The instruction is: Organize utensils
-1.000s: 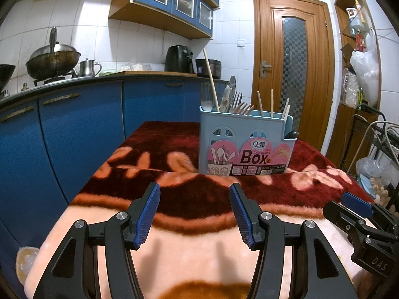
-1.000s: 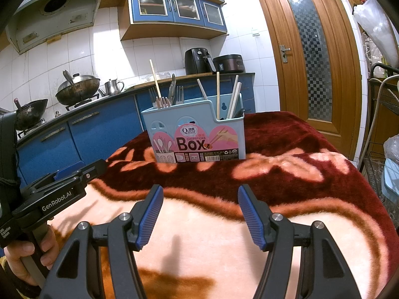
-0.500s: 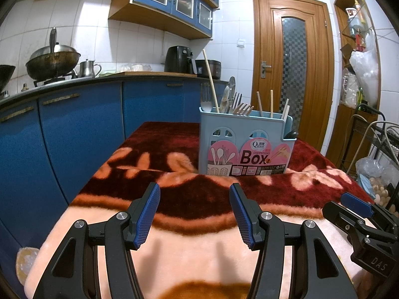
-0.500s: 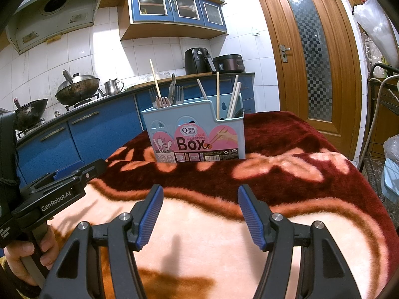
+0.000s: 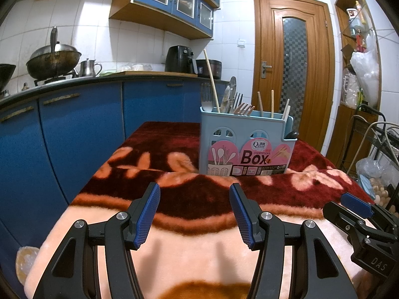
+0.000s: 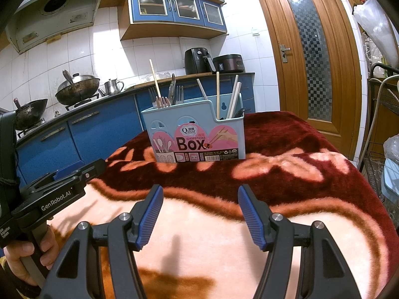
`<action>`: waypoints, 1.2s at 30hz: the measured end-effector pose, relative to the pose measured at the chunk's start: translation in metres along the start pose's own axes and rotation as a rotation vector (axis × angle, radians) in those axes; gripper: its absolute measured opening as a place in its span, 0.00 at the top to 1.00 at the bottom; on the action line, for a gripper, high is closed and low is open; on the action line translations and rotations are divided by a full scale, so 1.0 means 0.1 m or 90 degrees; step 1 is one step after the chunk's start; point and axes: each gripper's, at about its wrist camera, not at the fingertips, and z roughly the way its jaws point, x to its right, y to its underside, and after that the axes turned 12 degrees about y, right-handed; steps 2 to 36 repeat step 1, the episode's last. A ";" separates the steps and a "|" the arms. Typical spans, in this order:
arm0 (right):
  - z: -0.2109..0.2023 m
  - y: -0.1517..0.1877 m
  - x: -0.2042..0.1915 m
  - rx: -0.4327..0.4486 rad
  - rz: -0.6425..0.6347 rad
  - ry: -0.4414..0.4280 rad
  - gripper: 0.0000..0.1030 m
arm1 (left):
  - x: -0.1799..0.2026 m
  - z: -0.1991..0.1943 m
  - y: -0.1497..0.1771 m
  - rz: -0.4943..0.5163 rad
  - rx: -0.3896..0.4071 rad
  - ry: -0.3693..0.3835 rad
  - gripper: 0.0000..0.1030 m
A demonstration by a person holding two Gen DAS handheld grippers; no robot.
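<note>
Plainly, with both the left claw [image 5: 194, 213] and right claw [image 6: 200, 215] held open and empty, the light box [image 6: 197, 134] could be tipped by a careless pull on a utensil.

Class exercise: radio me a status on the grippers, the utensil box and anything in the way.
Left gripper and right gripper open, empty, over the blanket. Utensil box upright ahead, utensils inside. Nothing in the way.

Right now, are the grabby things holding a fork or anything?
No. Both the left hand-held gripper and the right hand-held gripper are open and empty. The forks stand in the utensil box.
</note>
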 end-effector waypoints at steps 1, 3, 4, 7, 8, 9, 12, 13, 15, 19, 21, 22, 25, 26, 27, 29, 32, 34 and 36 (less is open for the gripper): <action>0.00 0.00 0.00 0.000 0.000 0.000 0.37 | 0.00 0.00 0.00 0.001 0.000 0.000 0.42; 0.00 0.00 0.00 0.000 0.000 0.000 0.37 | 0.00 0.00 0.00 0.001 0.000 0.000 0.42; 0.00 0.00 0.00 0.000 0.000 0.000 0.37 | 0.00 0.00 0.00 0.001 0.000 0.000 0.42; 0.00 0.00 0.00 0.000 0.000 0.000 0.37 | 0.00 0.00 0.00 0.001 0.000 0.000 0.42; 0.00 0.00 0.00 0.000 0.000 0.000 0.37 | 0.00 0.00 0.00 0.001 0.000 0.000 0.42; 0.00 0.00 0.00 0.000 0.000 0.000 0.37 | 0.00 0.00 0.00 0.001 0.000 0.000 0.42; 0.00 0.00 0.00 0.000 0.000 0.000 0.37 | 0.00 0.00 0.00 0.001 0.000 0.000 0.42; 0.00 0.00 0.00 0.000 0.000 0.000 0.37 | 0.00 0.00 0.00 0.001 0.000 0.000 0.42; 0.00 0.00 0.00 0.000 0.000 0.000 0.37 | 0.00 0.00 0.00 0.001 0.000 0.000 0.42; 0.00 0.00 0.00 0.000 0.000 0.000 0.37 | 0.00 0.00 0.00 0.001 0.000 0.000 0.42; 0.00 0.00 0.00 0.000 0.000 0.000 0.37 | 0.00 0.00 0.00 0.001 0.000 0.000 0.42; 0.00 0.00 0.00 0.000 0.000 0.000 0.37 | 0.00 0.00 0.00 0.001 0.000 0.000 0.42; 0.00 0.00 0.00 0.000 0.000 0.000 0.37 | 0.00 0.00 0.00 0.001 0.000 0.000 0.42; 0.00 0.00 0.00 0.000 0.000 0.000 0.37 | 0.00 0.00 0.00 0.001 0.000 0.000 0.42; 0.00 0.00 0.00 0.000 0.000 0.000 0.37 | 0.00 0.00 0.00 0.001 0.000 0.000 0.42; 0.00 0.00 0.00 0.000 0.000 0.000 0.37 | 0.00 0.00 0.00 0.001 0.000 0.000 0.42; 0.00 0.00 0.00 0.000 0.000 0.000 0.37 | 0.00 0.00 0.00 0.001 0.000 0.000 0.42; 0.00 0.00 0.00 0.000 0.000 0.000 0.37 | 0.00 0.00 0.00 0.001 0.000 0.000 0.42; 0.00 0.00 0.00 0.000 0.000 0.000 0.37 | 0.00 0.00 0.00 0.001 0.000 0.000 0.42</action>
